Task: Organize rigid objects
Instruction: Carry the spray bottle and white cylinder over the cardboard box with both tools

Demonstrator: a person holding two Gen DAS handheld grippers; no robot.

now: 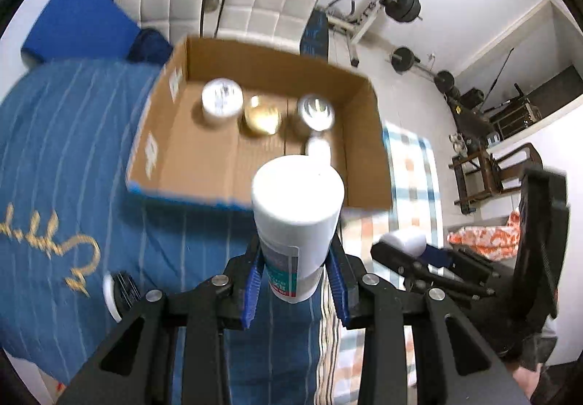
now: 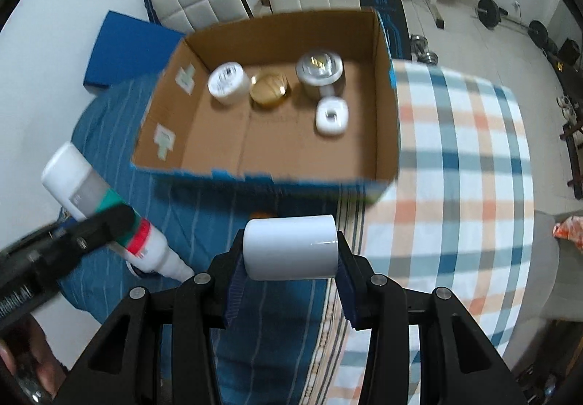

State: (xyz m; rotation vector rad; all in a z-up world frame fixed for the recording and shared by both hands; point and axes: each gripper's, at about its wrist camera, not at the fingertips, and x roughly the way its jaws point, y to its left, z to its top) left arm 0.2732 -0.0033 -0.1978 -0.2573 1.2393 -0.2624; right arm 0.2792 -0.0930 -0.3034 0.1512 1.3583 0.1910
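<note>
Left wrist view: the left gripper [image 1: 295,272] pinches a white bottle [image 1: 297,219] with a teal-and-red label, held just before the cardboard box [image 1: 204,164].

Right wrist view: the right gripper [image 2: 289,255] clamps a plain white cylinder [image 2: 290,246] sideways, near the box's front wall.
</note>
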